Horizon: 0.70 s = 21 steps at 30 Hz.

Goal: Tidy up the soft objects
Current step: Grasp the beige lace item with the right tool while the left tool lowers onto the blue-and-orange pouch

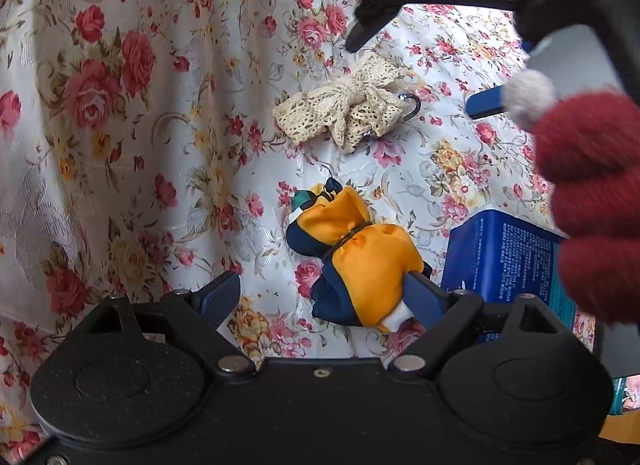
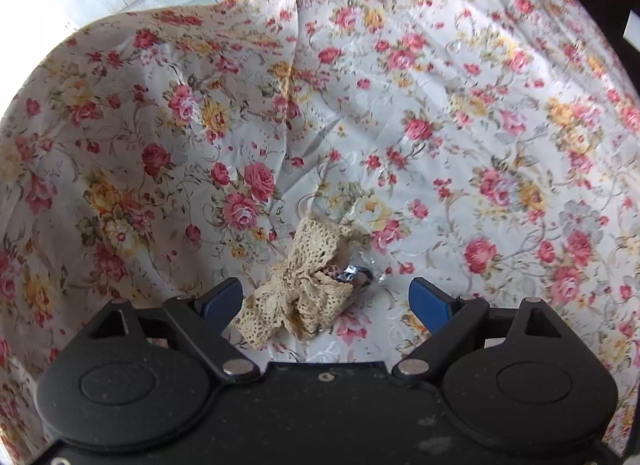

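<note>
Lace bow [image 1: 347,109] on floral cloth [image 1: 120,105], orange doll [image 1: 356,257] just beside bow, blue box [image 1: 504,257] near doll, left gripper [image 1: 326,301] open over doll, right gripper [image 2: 326,303] open around bow [image 2: 304,297], untouched.

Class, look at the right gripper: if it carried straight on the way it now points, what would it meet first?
Most likely the cream lace bow, lying on the floral cloth between the right gripper and its open jaws, toward the left finger. Depth is hard to judge.

Each gripper [image 1: 324,297] [image 2: 328,301]: black textured body, 2 blue ribbed pads, silver screws.
</note>
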### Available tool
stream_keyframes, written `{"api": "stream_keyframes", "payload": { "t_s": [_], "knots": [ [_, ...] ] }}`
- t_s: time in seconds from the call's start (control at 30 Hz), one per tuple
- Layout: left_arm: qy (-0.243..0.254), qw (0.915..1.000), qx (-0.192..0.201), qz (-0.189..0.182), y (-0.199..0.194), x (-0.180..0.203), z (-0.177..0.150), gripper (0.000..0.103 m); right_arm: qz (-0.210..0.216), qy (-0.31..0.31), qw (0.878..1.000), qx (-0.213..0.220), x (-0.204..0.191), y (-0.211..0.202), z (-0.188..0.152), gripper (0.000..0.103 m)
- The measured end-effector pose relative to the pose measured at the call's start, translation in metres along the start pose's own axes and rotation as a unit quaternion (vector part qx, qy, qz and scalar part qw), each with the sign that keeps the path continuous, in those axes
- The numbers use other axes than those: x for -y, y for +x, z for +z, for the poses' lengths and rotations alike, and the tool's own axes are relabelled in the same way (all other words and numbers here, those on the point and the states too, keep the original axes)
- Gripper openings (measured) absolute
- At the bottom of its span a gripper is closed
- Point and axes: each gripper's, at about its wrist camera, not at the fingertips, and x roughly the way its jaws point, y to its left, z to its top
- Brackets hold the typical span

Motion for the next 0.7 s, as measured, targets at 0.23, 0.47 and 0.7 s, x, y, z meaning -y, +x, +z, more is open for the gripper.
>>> {"api": "stream_keyframes", "payload": {
  "t_s": [0.23,0.47,0.7],
  "knots": [
    [-0.020,0.9998,-0.009,-0.005,0.001,-0.008,0.002,0.086,0.018,0.029,0.998,-0.057,0.003,0.031,0.008,0.090],
    [-0.041,0.9991,-0.002,-0.012,-0.006,-0.016,0.000,0.086,0.045,0.047,0.993,-0.096,0.002,0.059,0.021,0.087],
    [-0.039,0.9992,-0.003,-0.010,-0.007,-0.014,0.001,0.086,-0.002,-0.007,0.995,-0.096,-0.018,0.074,0.024,0.063]
  ]
}}
